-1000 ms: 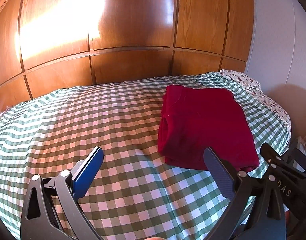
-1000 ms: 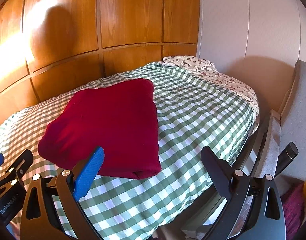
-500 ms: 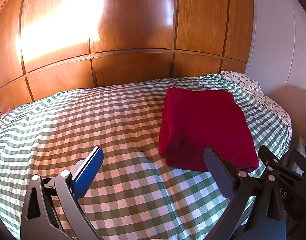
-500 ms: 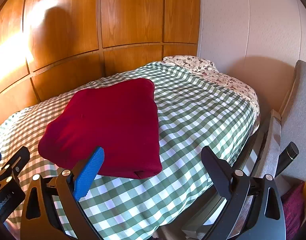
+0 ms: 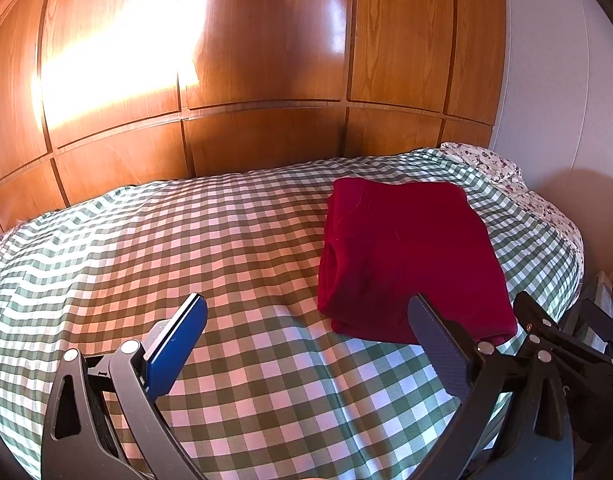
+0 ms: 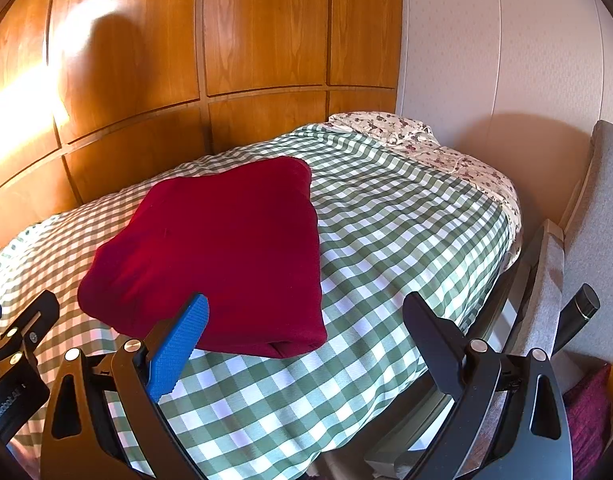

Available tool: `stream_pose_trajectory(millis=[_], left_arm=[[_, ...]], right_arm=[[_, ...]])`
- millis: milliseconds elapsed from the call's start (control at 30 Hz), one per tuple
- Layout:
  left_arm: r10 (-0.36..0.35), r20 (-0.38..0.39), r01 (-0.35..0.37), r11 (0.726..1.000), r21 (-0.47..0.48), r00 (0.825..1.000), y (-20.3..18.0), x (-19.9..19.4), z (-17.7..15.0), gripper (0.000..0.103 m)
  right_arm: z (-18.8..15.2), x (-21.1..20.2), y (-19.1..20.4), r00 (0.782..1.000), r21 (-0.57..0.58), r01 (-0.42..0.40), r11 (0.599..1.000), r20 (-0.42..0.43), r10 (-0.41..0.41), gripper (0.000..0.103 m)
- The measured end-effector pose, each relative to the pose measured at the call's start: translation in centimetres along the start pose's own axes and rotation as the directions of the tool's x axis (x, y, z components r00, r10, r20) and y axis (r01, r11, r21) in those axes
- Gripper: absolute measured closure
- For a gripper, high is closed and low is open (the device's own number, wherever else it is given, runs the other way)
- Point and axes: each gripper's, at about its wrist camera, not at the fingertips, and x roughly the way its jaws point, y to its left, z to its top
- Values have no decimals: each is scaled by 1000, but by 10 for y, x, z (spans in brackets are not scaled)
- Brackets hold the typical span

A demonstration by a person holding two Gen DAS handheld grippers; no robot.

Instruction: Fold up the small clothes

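— Since a second ago, what has moved?

— Both of my grippers have drawn back slightly from the folded red garment [image 5: 410,256]; it lies unmoved on the green checked bedcover [image 5: 186,248], nearer its right side.

— And your jaws?

— My left gripper [image 5: 306,328] and right gripper [image 6: 306,320] are both spread wide, holding nothing, hovering short of the garment's near edge.

Wood-panel wall [image 5: 266,60] ahead, sunlit patch upper left. Green-checked bed [image 5: 226,248] below. White wall [image 6: 486,60], grey chair [image 6: 594,208] right.
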Motion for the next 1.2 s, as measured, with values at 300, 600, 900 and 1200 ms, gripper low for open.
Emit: stream_pose_trajectory(millis=[300, 600, 900, 1200], left_arm=[[1, 8, -1, 1000, -23, 1000, 5, -6, 3, 3], [4, 30, -2, 999, -48, 1000, 11, -12, 6, 3], [15, 71, -12, 999, -45, 997, 12, -22, 9, 5], [26, 21, -24, 997, -73, 999, 15, -13, 3, 3]], right_arm=[[0, 0, 5, 1000, -13, 3, 1000, 15, -2, 6], [0, -12, 12, 998, -38, 0, 999, 65, 3, 4], [-1, -14, 11, 998, -25, 0, 1000, 60, 2, 4], [-5, -13, 11, 999, -24, -4, 1000, 39, 5, 4]])
